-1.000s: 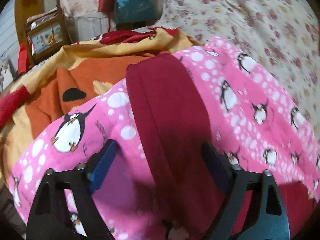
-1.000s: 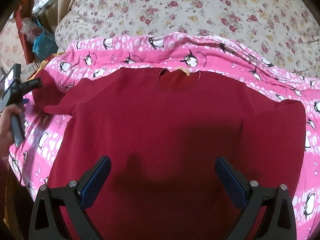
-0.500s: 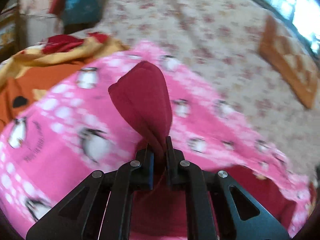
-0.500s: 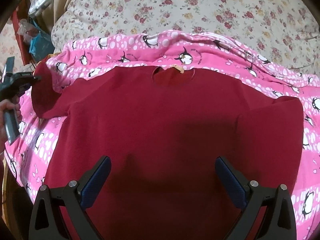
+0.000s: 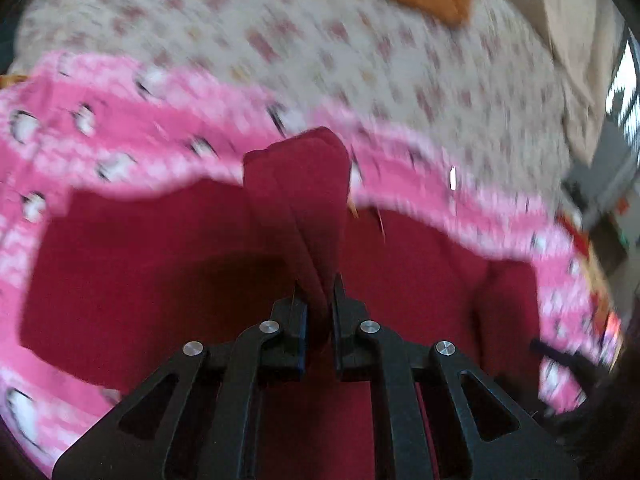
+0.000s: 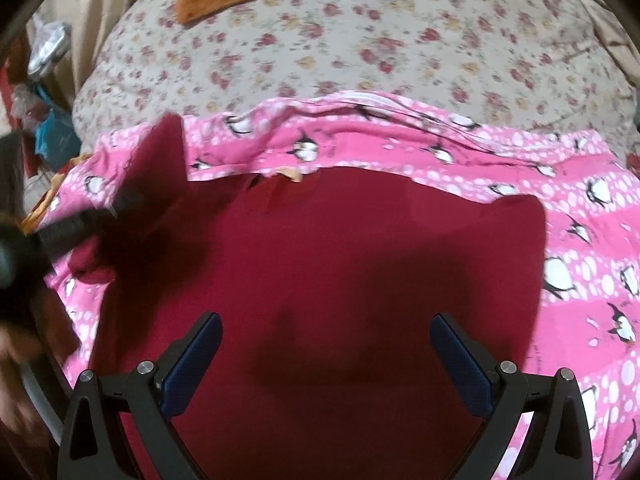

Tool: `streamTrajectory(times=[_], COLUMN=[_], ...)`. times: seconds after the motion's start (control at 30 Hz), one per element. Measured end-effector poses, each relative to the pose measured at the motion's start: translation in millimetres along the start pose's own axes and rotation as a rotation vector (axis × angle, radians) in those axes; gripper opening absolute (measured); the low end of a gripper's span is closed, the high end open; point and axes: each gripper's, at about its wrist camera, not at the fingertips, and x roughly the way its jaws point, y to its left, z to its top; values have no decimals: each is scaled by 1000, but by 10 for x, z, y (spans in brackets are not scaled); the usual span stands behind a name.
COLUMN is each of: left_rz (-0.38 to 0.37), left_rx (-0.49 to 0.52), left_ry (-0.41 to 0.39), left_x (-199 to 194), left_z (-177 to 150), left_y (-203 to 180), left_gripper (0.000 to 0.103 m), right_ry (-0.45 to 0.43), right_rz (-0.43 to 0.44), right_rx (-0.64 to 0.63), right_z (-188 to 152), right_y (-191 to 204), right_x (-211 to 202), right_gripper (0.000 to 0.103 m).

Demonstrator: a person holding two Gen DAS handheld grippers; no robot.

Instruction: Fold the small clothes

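**Carefully now: bringing the sleeve across the shirt**

Right now the left tongs (image 5: 319,300) are pinching the end of the dark red sleeve (image 5: 298,184), their jaws closed hard on the bunched fabric, and the cuff is standing up beyond the tips while the sleeve is hanging over the body of the shirt. The red shirt (image 6: 340,280) is lying flat, chest up, on a pink penguin blanket (image 6: 580,248) spread over the flowered bedspread (image 6: 360,40) of a bed, with its neckline toward the far edge of the blanket. The right tongs (image 6: 325,364) are hovering over the lower middle of the shirt with jaws spread wide and nothing between them; in the right wrist view the lifted sleeve is showing at the upper left with the left tongs beneath it, both blurred.

Judging by this, the step in hand is folding the left sleeve inward. To do it well, the person is best carrying the cuff low and level across the chest, so the fold line is forming straight along the shoulder seam rather than dragging the whole shirt sideways. The free right tongs could be pressing down on the shirt body to be anchoring it. The sleeve should be landing flat, lying within the shirt's outline, before the grip is being released; letting go while the fabric is still twisted is likely to be leaving a bunched ridge. The far sleeve (image 6: 516,240) is lying partly turned in, not yet neatly folded.
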Motion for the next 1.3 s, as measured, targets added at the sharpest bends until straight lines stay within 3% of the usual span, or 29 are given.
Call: streamTrajectory(times=[0.07, 0.13, 0.23, 0.3, 0.4, 0.53, 0.63, 0.7, 0.73, 0.8, 0.83, 0.87, 0.97, 1.1, 1.17, 1.23, 1.3], left_rz=[28, 11, -18, -6, 99, 281, 327, 317, 320, 335, 342, 346, 343, 336, 337, 336, 315], left_rx=[42, 81, 119, 140, 144, 53, -72, -125, -136, -124, -115, -108, -107, -109, -109, -110, -108], left_ry=[65, 74, 40, 9, -21, -40, -8, -2, -2, -9, -9, -6, -1, 10, 21, 16, -15], left_x=[166, 132, -158, -407, -655, -822, -804, -810, -817, -826, -814, -797, -751, -668, -626, -640, -719], left_z=[-139, -242, -325, -366, -407, -435, -451, -489, -512, -540, -541, -550, -547, -522, -513, -493, -439], left_y=[-128, -173, -148, -37, 228, 802, 1179, 1301, 1330, 1316, 1289, 1271, 1236, 1201, 1174, 1137, 1080], left_gripper=[18, 43, 70, 70, 70, 70, 70, 70, 70, 70, 70, 70, 70, 70, 70, 70, 70], right_ry=[11, 28, 40, 31, 23, 60, 90, 110, 134, 90, 67, 58, -9, -124, -117, -54, 23], right_rz=[-9, -9, 4, 12, 50, 79, 76, 81, 66, 50, 35, 28, 49, -66, -93, -104, -190], right_rx=[21, 38, 38, 29, 11, -11, -28, -78, -105, -137, -165, -179, -156, -81, -37, 4, -9], right_z=[-4, -1, 37, 81, 181, 348, 417, 445, 430, 431, 444, 462, 519, 514, 511, 503, 479], right_y=[-97, -170, -197, -177, -110, -5, 66, 143, 198, 256, 283, 286, 150, -249, -455, -608, -690], right_x=[27, 57, 84, 88, 124, 356, 631, 826, 930, 939, 906, 855, 599, 335, 370, 538, 715], right_gripper=[103, 103, 103, 103, 103, 103, 100, 72, 46, 31, 11, 7, 7, 7, 7, 7, 10])
